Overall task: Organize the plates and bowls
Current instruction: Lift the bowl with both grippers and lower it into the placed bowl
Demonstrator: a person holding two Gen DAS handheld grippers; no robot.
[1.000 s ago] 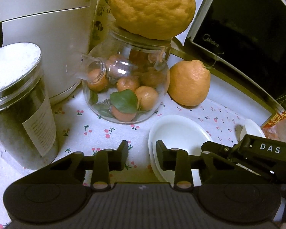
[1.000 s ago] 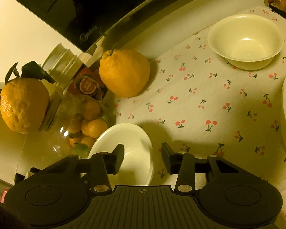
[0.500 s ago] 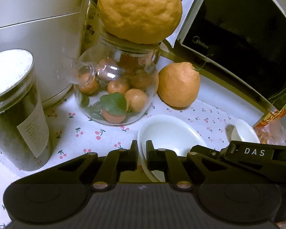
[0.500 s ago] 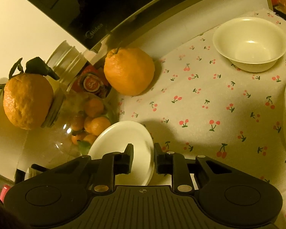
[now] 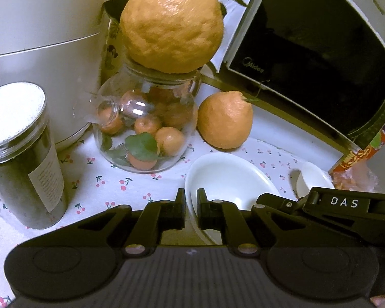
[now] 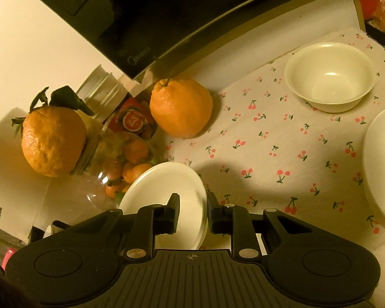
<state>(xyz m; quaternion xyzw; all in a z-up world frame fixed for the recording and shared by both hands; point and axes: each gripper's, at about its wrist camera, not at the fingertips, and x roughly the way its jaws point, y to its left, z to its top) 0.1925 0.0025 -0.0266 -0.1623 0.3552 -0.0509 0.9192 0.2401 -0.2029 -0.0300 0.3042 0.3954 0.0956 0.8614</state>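
A small white plate (image 5: 225,177) lies on the cherry-print cloth in front of the glass jar. My left gripper (image 5: 191,205) is shut on its near left rim, with the rim pinched between the pads. In the right wrist view the same plate (image 6: 161,187) shows, and my right gripper (image 6: 193,214) is shut on its right rim. The right gripper's black linkage (image 5: 341,202) reaches in over the plate's right side in the left wrist view. A small white bowl (image 6: 331,77) stands apart at the far right, partly hidden in the left wrist view (image 5: 313,179).
Close behind the plate are a glass jar of small oranges (image 5: 141,128) with a big citrus (image 5: 172,23) on top, and a loose citrus (image 5: 224,120). A microwave (image 5: 308,38) lines the back. A dark canister (image 5: 20,154) stands left. Another white dish (image 6: 382,169) sits at the right edge.
Both grippers' jaws have closed from open onto opposite rims of the small white plate. Neither hand has shifted much.
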